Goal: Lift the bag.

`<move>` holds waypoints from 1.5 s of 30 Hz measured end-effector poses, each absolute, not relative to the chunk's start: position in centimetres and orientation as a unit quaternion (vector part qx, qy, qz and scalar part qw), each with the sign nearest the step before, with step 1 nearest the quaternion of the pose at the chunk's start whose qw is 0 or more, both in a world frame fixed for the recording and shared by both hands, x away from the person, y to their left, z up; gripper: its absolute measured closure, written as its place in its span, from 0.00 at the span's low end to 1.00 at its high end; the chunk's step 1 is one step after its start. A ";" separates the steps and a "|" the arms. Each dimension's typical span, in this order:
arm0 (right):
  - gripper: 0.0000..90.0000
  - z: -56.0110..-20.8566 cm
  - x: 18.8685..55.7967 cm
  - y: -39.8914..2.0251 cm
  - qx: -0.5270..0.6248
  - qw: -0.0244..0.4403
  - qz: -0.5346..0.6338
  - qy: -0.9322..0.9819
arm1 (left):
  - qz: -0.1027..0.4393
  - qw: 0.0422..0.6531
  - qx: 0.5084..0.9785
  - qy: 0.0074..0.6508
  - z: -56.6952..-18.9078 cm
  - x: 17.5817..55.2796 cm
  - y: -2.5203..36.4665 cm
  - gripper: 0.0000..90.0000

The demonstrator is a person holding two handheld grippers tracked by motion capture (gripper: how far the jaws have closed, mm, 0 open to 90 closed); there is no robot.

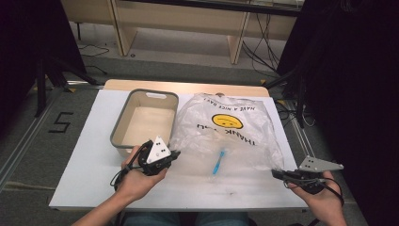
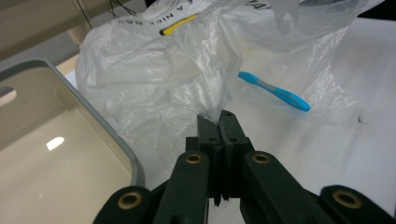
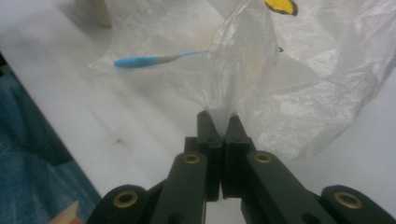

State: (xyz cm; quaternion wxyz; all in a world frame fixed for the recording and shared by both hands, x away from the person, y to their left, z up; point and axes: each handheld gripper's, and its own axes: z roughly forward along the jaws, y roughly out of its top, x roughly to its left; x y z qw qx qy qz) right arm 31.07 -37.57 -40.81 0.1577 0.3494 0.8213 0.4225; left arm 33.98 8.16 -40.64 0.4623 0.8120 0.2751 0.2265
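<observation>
Bag-handling stage, seen from above and along each pair of jaws. The clear plastic bag (image 1: 226,129), printed with a yellow smiley face and upside-down lettering, lies on the white table (image 1: 84,160) just beside the grey bin (image 1: 145,121), which sits at its 9 o'clock and holds nothing visible. The left gripper (image 1: 175,154) is clenched on a pinch of film at the bag's near-left corner, about 7 o'clock on the bag; in the left gripper view the film (image 2: 210,79) rises in a gathered peak from between the closed jaws. The right gripper (image 1: 275,173) is likewise clamped on the near-right corner, about 5 o'clock, and the right gripper view shows a similar tuft (image 3: 243,56) drawn up from its tips. A blue toothbrush (image 1: 218,161) lies under or inside the film between the two held corners; which of the two cannot be told. Judged from this layout, both corner grasps are accomplished and the near edge is beginning to lift, whereas spreading the bag or freeing the toothbrush, and any use of the bin, remain to be done.
</observation>
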 end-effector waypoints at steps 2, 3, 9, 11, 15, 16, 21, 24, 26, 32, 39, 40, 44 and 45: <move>0.99 -40.6 31.2 -37.7 0.354 0.167 0.434 0.811 | 0.234 0.472 0.805 0.274 -40.4 34.1 8.3 0.99; 0.99 -40.5 31.2 -37.7 0.359 0.171 0.439 0.806 | 0.237 0.476 0.802 0.271 -40.3 34.1 8.4 0.99; 0.99 -40.3 31.5 -37.8 0.372 0.191 0.456 0.786 | 0.260 0.498 0.785 0.263 -39.9 34.4 8.4 0.99; 0.99 -40.1 31.5 -37.8 0.377 0.196 0.461 0.779 | 0.265 0.505 0.779 0.261 -39.9 34.6 8.4 0.99; 0.99 -39.9 31.5 -37.9 0.380 0.199 0.467 0.773 | 0.272 0.523 0.764 0.263 -40.1 35.0 8.5 0.99; 0.99 -39.9 31.5 -37.9 0.380 0.199 0.468 0.773 | 0.274 0.528 0.759 0.265 -40.1 35.1 8.5 0.99; 0.99 -40.1 31.5 -37.9 0.382 0.198 0.466 0.773 | 0.288 0.547 0.742 0.258 -40.0 35.2 8.5 0.99; 0.99 -40.0 31.5 -37.9 0.382 0.200 0.467 0.772 | 0.298 0.560 0.733 0.248 -39.4 35.1 8.4 0.99; 0.99 -39.8 31.4 -37.9 0.382 0.204 0.471 0.768 | 0.304 0.567 0.726 0.243 -38.9 35.1 8.3 0.99; 0.99 -39.3 31.2 -37.9 0.382 0.215 0.481 0.759 | 0.316 0.581 0.711 0.238 -37.6 35.5 8.1 0.99; 0.99 -38.7 31.1 -38.2 0.385 0.227 0.489 0.749 | 0.325 0.595 0.696 0.237 -36.3 35.8 8.0 0.99; 0.99 -38.5 31.1 -38.3 0.384 0.230 0.491 0.747 | 0.326 0.596 0.694 0.237 -36.1 35.9 8.0 0.99; 0.99 -37.9 31.0 -38.3 0.382 0.241 0.500 0.739 | 0.328 0.601 0.689 0.238 -35.5 36.0 8.0 0.99; 0.99 -37.7 31.0 -38.3 0.382 0.243 0.502 0.737 | 0.328 0.603 0.686 0.240 -35.4 36.1 8.0 0.99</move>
